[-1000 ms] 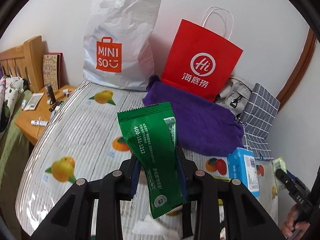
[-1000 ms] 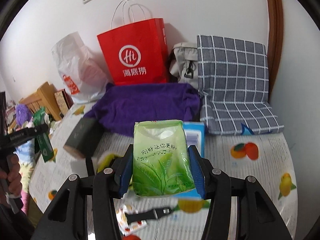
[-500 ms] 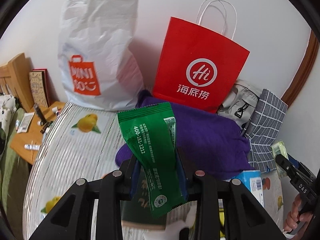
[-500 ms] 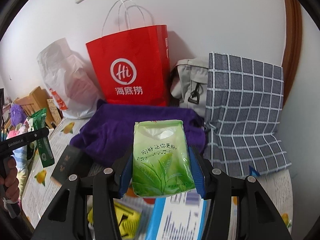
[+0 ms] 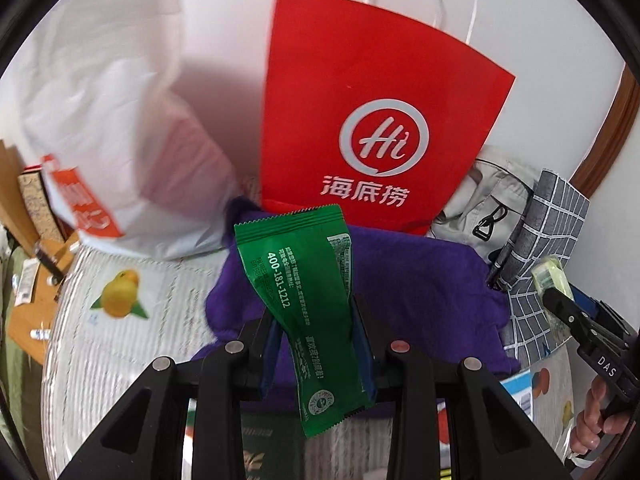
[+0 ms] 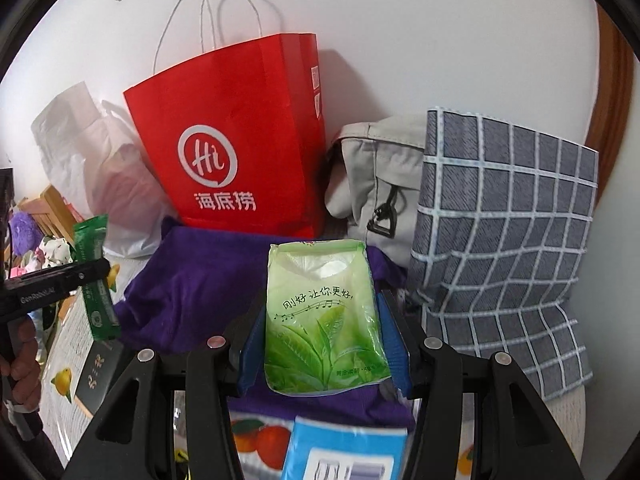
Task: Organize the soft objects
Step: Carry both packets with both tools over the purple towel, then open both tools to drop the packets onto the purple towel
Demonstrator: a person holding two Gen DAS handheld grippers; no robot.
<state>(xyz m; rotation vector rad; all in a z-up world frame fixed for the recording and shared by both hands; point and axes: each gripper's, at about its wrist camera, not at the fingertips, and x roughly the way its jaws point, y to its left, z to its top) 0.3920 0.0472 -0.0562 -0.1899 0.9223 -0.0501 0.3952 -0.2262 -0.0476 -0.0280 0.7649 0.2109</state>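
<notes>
My left gripper (image 5: 316,344) is shut on a dark green sachet (image 5: 304,300) that stands upright between its blue pads, above a purple towel (image 5: 420,280). In the right wrist view the same sachet (image 6: 94,280) shows at the far left. My right gripper (image 6: 324,344) is shut on a light green tissue pack (image 6: 320,316) printed with tea leaves, also over the purple towel (image 6: 192,280). Straight ahead a red paper bag (image 5: 372,120) (image 6: 240,140) with white cord handles leans on the wall. The tissue pack (image 5: 552,276) appears at the right edge of the left wrist view.
A white plastic shopping bag (image 5: 104,120) stands left of the red bag. A grey bag (image 6: 376,184) and a grey checked cushion (image 6: 504,240) lie to the right. A blue box (image 6: 352,452) and a dark box (image 6: 100,376) rest on the fruit-print table cover (image 5: 120,320).
Both grippers have travelled forward toward the wall with their packs held; the red bag and purple towel loom larger, and the blue box has slid under the right gripper.
</notes>
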